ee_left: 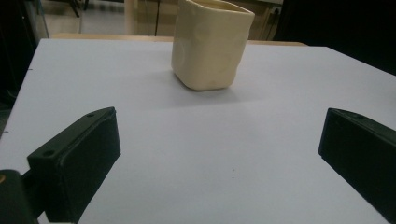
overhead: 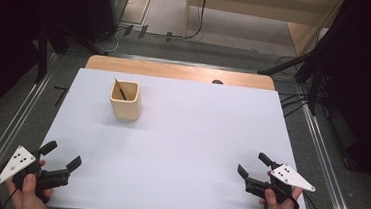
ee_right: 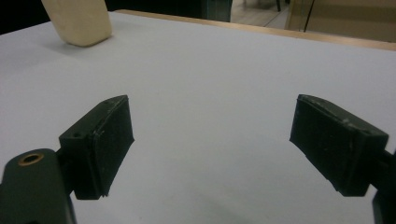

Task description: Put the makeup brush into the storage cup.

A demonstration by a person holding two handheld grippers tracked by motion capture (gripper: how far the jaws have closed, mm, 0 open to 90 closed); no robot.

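A cream square cup (overhead: 125,100) stands upright on the white table top (overhead: 186,134), toward the back left, with a thin dark stick (overhead: 120,89) leaning inside it. Ahead of the left jaws the cup (ee_left: 210,44) rises close by; it sits at the far left as the cup (ee_right: 80,21) in the right gripper view. My left gripper (overhead: 61,156) is at the front left corner, open and empty. My right gripper (overhead: 254,165) is at the front right, open and empty. Both are well short of the cup.
A wooden strip (overhead: 176,71) borders the table's far edge. Metal rails (overhead: 320,145) run along both sides on the floor. Black stands and cables (overhead: 296,68) are at the back right, and a wooden cabinet (overhead: 261,10) is behind.
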